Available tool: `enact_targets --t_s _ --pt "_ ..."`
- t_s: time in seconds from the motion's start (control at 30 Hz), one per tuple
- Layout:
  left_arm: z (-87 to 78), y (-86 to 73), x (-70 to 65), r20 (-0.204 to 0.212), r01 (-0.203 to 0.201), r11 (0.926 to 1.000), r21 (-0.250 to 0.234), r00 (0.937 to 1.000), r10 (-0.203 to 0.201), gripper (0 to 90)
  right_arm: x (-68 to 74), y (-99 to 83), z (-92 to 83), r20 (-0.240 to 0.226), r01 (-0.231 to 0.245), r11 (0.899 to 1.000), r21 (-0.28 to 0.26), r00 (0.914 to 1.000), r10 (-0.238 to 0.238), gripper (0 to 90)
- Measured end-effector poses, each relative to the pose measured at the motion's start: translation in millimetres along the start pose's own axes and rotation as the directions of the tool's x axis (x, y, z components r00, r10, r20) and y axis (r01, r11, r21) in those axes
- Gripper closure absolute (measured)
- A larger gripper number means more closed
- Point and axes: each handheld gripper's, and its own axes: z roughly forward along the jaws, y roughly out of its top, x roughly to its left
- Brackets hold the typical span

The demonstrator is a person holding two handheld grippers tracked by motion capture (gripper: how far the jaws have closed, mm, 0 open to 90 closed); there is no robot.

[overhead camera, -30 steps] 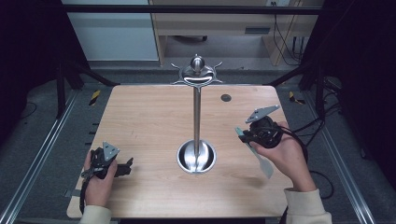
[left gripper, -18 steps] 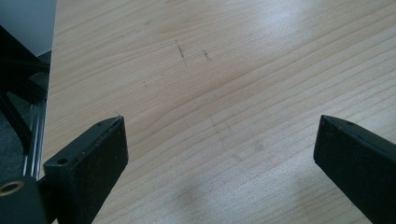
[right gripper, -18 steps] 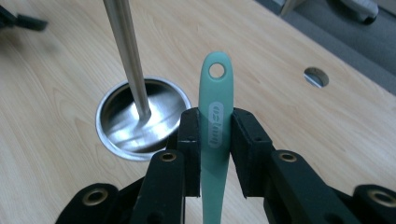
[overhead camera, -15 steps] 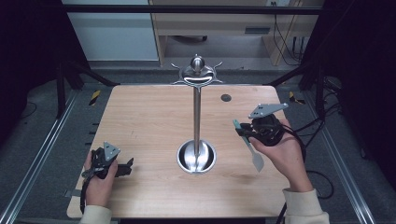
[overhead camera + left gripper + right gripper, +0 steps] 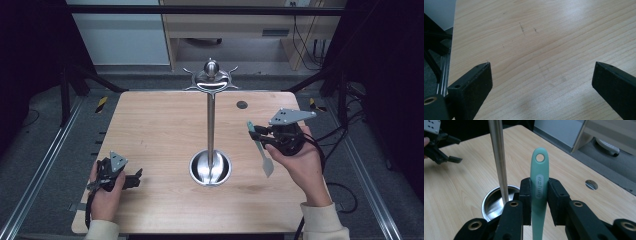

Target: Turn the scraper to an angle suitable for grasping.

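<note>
Pick-up done: right hand-held gripper point(image 5: 539, 202) clenched on the mint-green spatula point(image 5: 539, 180) by its handle, hanging hole uppermost in the right gripper view, blade pointing down above the desk point(image 5: 150, 130) in the high view. Still to do, by the look of it: lifting the hole up to a hook of the steel utensil stand point(image 5: 210, 125) just beside and hanging it there. Left hand-held gripper point(image 5: 131, 179) resting released on the desk, nothing between its jaws.

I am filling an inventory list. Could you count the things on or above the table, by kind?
Metal stand: 1
Green utensil, held in the right gripper: 1
Grippers, counting the left gripper: 2
Total: 4
</note>
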Motion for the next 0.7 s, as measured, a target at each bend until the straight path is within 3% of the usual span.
enact_targets --t_s 0.27,0.7 --pt "-1.2 0.4 0.8 -0.006 -0.002 1.0000 0.000 1.0000 0.002 2.9 3.3 4.7 -4.7 -0.014 -0.012 0.997 -0.075 0.9998 0.011 74.4" --pt "-2.1 1.1 1.3 -0.004 -0.001 1.0000 -0.006 1.0000 0.001 2.9 1.2 8.6 -8.5 -0.023 -0.037 0.994 -0.102 0.9991 0.035 74.5"
